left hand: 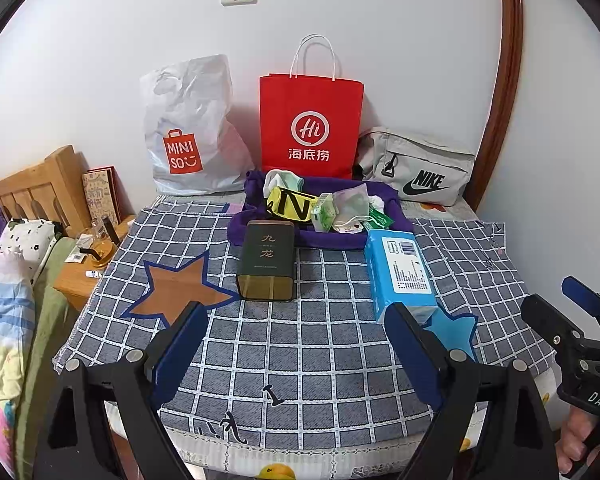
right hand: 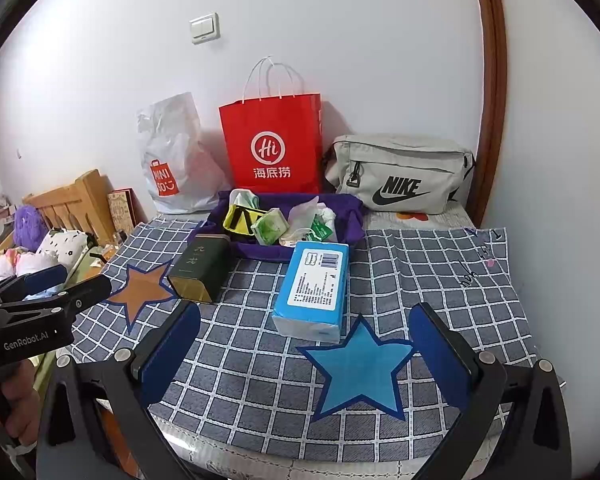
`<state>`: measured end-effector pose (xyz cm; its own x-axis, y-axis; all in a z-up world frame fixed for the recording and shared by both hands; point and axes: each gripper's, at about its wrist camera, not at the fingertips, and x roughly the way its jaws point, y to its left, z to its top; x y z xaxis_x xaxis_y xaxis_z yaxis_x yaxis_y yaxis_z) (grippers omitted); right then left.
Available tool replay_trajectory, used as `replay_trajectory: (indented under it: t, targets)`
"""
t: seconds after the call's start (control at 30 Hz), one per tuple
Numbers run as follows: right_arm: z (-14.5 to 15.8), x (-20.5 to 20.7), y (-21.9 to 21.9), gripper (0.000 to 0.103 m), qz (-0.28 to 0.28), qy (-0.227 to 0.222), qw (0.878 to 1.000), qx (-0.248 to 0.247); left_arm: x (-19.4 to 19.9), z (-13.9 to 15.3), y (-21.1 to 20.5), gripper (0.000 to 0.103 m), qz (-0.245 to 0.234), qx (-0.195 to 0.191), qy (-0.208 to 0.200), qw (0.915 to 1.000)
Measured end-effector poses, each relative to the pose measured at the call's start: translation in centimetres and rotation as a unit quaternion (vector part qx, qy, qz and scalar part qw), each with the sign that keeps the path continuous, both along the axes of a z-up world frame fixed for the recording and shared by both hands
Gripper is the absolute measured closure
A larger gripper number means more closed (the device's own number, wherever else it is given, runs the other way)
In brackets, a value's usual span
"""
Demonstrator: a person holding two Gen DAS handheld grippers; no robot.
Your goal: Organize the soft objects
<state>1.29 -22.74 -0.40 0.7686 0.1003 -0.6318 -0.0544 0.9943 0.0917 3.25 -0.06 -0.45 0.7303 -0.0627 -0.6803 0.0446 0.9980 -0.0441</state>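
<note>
Two grippers hover over the checked cloth (right hand: 440,264), the left gripper (left hand: 296,344) and right gripper (right hand: 304,344) both spread wide and empty. Just beyond, near the middle, lies the blue tissue pack (right hand: 314,290), in front of the purple tray (right hand: 352,216) of odds and ends. It looks light and squashy; pinching across its narrow sides seems safest.

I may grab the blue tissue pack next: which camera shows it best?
The right wrist view: the blue tissue pack lies whole and unobstructed there. In the left wrist view its near end is hidden behind a finger of the left tongs.
</note>
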Motion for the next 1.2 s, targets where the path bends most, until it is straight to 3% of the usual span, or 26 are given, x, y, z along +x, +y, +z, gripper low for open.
replay_trajectory:
  t: [1.2]
  targets:
    - [0.42, -0.25, 0.17, 0.0, -0.001, -0.003, 1.0, 0.0, -0.15, 0.06, -0.08, 0.013, -0.002, 0.001, 0.0, 1.0]
